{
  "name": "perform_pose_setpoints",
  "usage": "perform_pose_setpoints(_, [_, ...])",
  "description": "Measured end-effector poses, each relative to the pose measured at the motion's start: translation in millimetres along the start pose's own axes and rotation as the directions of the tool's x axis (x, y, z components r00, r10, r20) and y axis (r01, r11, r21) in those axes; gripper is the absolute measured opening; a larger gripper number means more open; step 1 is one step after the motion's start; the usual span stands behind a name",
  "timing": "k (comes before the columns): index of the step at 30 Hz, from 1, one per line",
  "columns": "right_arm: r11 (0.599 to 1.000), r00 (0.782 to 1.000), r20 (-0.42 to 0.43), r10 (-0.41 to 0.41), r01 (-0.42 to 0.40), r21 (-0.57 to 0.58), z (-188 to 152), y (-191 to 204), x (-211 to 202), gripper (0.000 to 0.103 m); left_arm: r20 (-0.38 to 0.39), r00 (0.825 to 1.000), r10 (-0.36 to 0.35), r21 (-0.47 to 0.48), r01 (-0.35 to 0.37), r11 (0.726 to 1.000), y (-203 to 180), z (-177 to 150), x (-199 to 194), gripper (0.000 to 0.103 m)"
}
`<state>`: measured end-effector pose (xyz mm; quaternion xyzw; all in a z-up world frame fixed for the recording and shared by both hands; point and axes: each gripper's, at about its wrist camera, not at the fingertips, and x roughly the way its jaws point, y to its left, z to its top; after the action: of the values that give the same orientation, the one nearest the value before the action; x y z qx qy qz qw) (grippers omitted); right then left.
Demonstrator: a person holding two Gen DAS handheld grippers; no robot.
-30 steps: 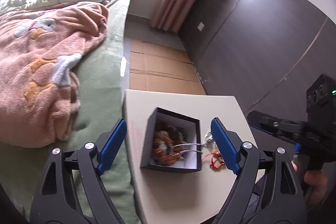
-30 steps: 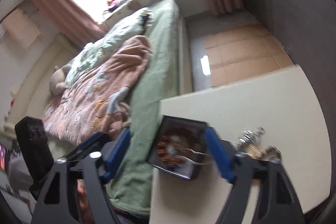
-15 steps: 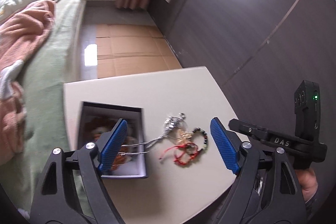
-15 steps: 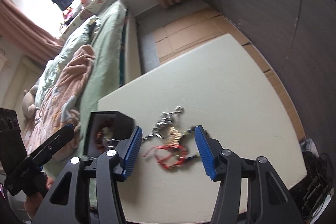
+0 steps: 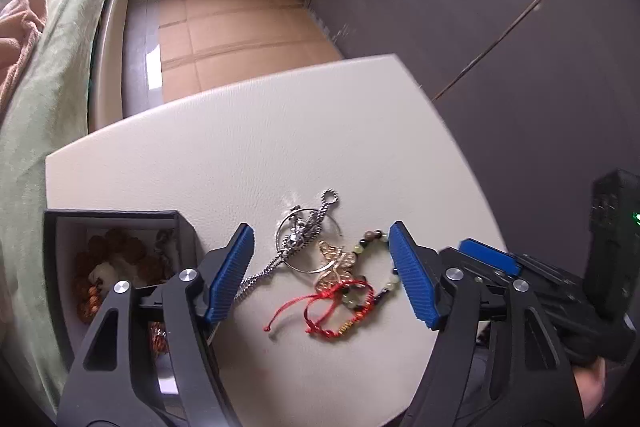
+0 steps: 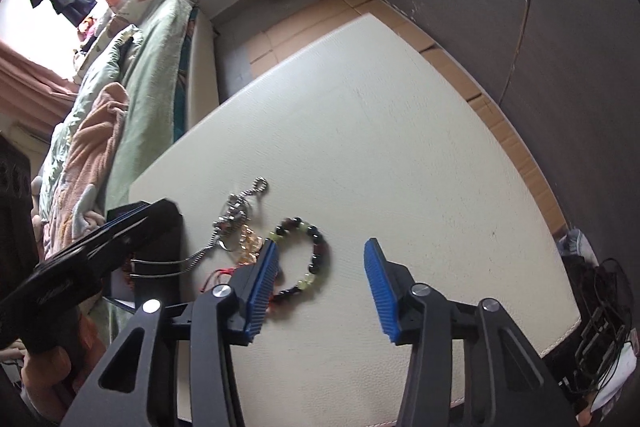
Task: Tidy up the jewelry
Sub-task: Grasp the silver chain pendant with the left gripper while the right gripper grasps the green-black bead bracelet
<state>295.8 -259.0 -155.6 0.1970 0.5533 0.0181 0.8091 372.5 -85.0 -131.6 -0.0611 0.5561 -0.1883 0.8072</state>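
Round glossy-bead bracelet (image 6: 316, 255), red cord (image 5: 320, 307)

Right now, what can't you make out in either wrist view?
- Black box contents, left wrist view: the left tool and its frame cover the near half.
- Same box, right wrist view: the left tool's body hides nearly all of it.
- Red cord bracelet, right wrist view: mostly behind a finger of the right tool.
- Silver chain: its box end is hidden in both views.
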Motion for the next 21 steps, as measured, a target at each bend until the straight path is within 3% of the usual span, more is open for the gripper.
perform_pose_setpoints(8, [0.999, 1.0, -0.003, -0.008, 0.008, 0.043, -5, -17, 6, 0.042, -0.079, 0.993, 0.084, 0.034, -0.082, 0.996, -11, 8, 36, 0.068])
perform_pose_setpoints(15, [0.999, 1.0, -0.002, -0.028, 0.028, 0.042, -6, -15, 10, 0.042, -0.13, 0.974, 0.185, 0.08, -0.176, 0.981, -21, 7, 62, 0.068])
perform_pose_setpoints(16, [0.999, 1.0, -0.003, -0.03, 0.03, 0.042, -6, -14, 10, 0.042, -0.149, 0.97, 0.194, 0.088, -0.182, 0.979, -22, 5, 68, 0.061])
perform_pose_setpoints(17, [0.999, 0.999, -0.005, -0.032, 0.033, 0.041, -6, -14, 12, 0.042, -0.138, 0.969, 0.207, 0.097, -0.194, 0.976, -24, 3, 68, 0.061])
perform_pose_setpoints(19, [0.998, 0.999, -0.011, -0.039, 0.04, 0.04, -5, -13, 15, 0.042, -0.13, 0.961, 0.243, 0.097, -0.231, 0.968, -24, 2, 66, 0.048])
perform_pose_setpoints(21, [0.999, 0.999, -0.018, -0.042, 0.042, 0.031, -6, -8, 18, 0.042, -0.13, 0.969, 0.212, 0.075, -0.203, 0.976, -20, 2, 62, 0.047])
